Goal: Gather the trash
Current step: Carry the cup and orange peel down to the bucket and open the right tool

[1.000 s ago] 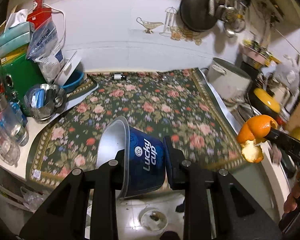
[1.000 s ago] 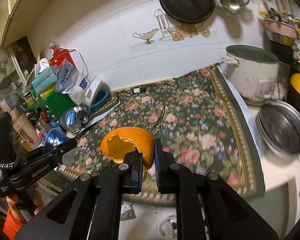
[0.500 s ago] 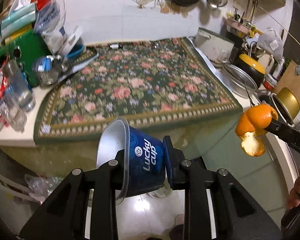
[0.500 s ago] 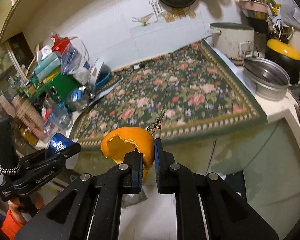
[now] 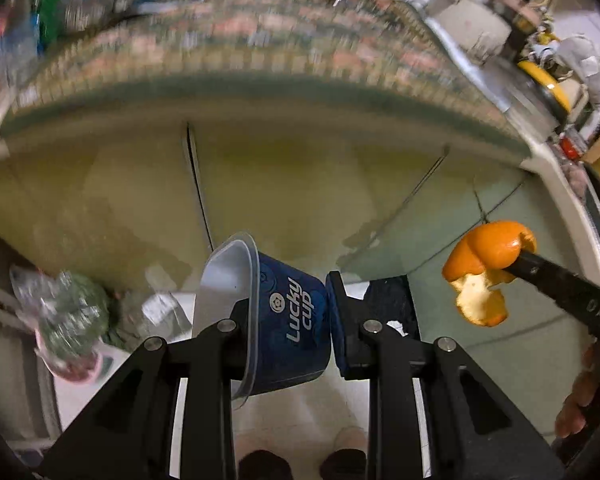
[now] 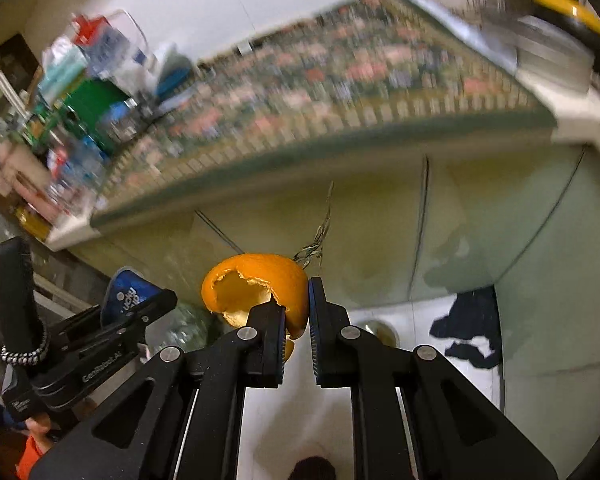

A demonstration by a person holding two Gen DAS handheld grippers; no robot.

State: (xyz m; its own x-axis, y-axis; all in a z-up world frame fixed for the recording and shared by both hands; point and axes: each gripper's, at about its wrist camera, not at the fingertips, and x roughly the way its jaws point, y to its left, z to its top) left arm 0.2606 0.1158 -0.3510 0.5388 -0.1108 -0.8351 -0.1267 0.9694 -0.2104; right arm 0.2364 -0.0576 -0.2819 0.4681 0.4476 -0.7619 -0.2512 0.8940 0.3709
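Pale floor tiles point(image 5: 284, 420) fill the bottom of both views, and my shoes show at the very bottom edge of the left view, so both tools hang out over the floor in front of the cabinet doors point(image 5: 300, 184), away from the desk.

Nearest in the left view, at lower centre, my left fingers point(image 5: 236, 320) are clamped on the blue Lucky cup point(image 5: 292, 320). One presses the wall just under the flared rim and the other sits against its base, spread as wide as the cup is tall. The cup lies on its side with its grey mouth turned toward the upper left of the frame.

In the right view, at lower centre, my right fingers point(image 6: 320, 316) are almost together, pinching a thin edge of the orange peel point(image 6: 260, 284). The hollow of the peel opens toward the left of the frame, and a thin stalk trails up from it.

I judge this to be the carrying step: both pieces of trash are off the desk and need a bin. I cannot see one plainly. At the left of the left view a crumpled clear plastic bag point(image 5: 68, 312) sits on the floor, too blurred to say what it holds. A dark cloth point(image 6: 468, 328) lies on the tiles at lower right of the right view. Next I must find the receptacle, bring each piece over its opening, and only then spread the fingers.

Farthest off, the floral cloth on the desk point(image 6: 340, 80) runs across the top, smeared by motion.
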